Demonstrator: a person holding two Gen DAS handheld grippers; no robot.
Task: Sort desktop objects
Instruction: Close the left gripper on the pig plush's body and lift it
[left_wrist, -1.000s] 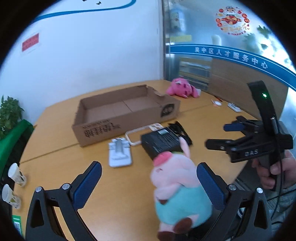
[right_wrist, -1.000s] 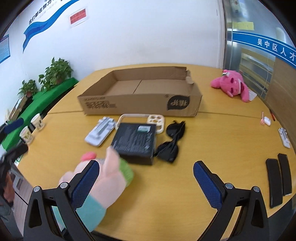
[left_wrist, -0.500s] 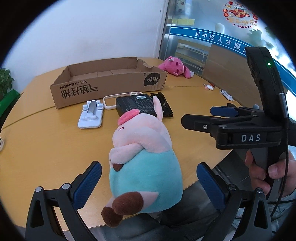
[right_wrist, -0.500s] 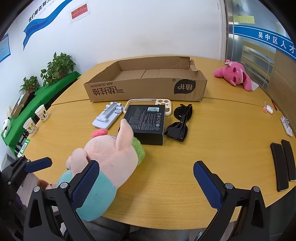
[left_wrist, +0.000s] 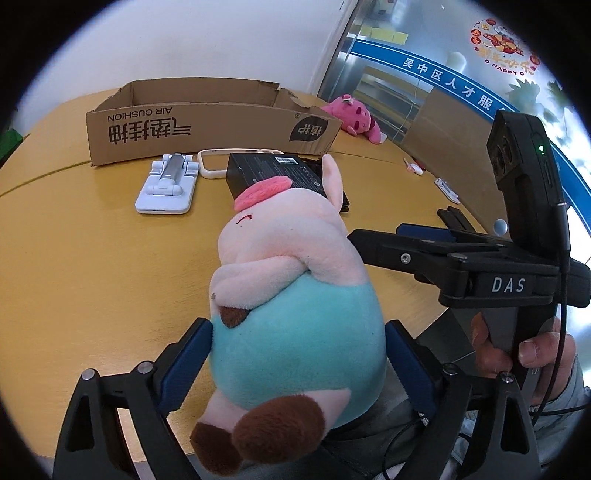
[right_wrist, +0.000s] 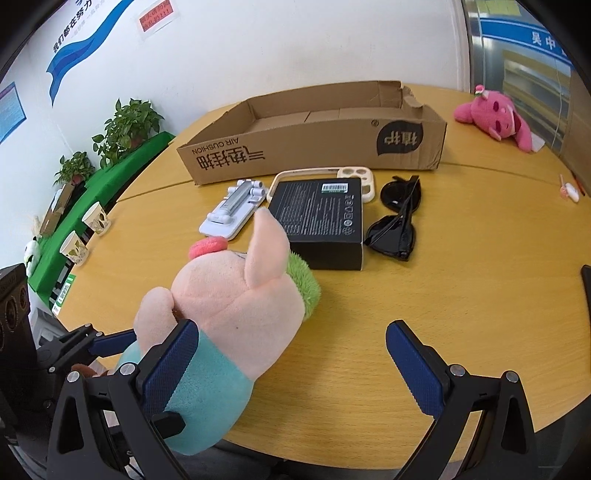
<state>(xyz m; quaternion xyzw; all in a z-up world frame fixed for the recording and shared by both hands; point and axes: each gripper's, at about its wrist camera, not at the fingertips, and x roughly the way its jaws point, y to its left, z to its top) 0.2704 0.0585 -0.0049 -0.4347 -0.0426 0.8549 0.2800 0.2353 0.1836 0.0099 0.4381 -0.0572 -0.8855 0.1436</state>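
Observation:
A plush pig (left_wrist: 295, 295) in a teal outfit lies at the near edge of the wooden table (left_wrist: 92, 258), its feet past the rim. My left gripper (left_wrist: 297, 354) is around its teal body; the jaws are closing and both blue pads touch its sides. My right gripper (right_wrist: 291, 365) is open just right of the pig (right_wrist: 229, 306), its left pad in front of the teal body. In the left wrist view the right gripper (left_wrist: 388, 236) hangs beside the pig's head, held by a hand (left_wrist: 524, 347).
Behind the pig lie a black box (right_wrist: 321, 218), sunglasses (right_wrist: 399, 218), a white phone stand (right_wrist: 232, 210) and a cream phone case (right_wrist: 354, 177). An open cardboard box (right_wrist: 314, 147) stands further back, a pink plush (right_wrist: 495, 118) at far right. Paper cups (right_wrist: 77, 247) stand left.
Both grippers have come down toward the table. The left jaws have narrowed from wide open onto the pig's body, and the pig now fills more of both views.

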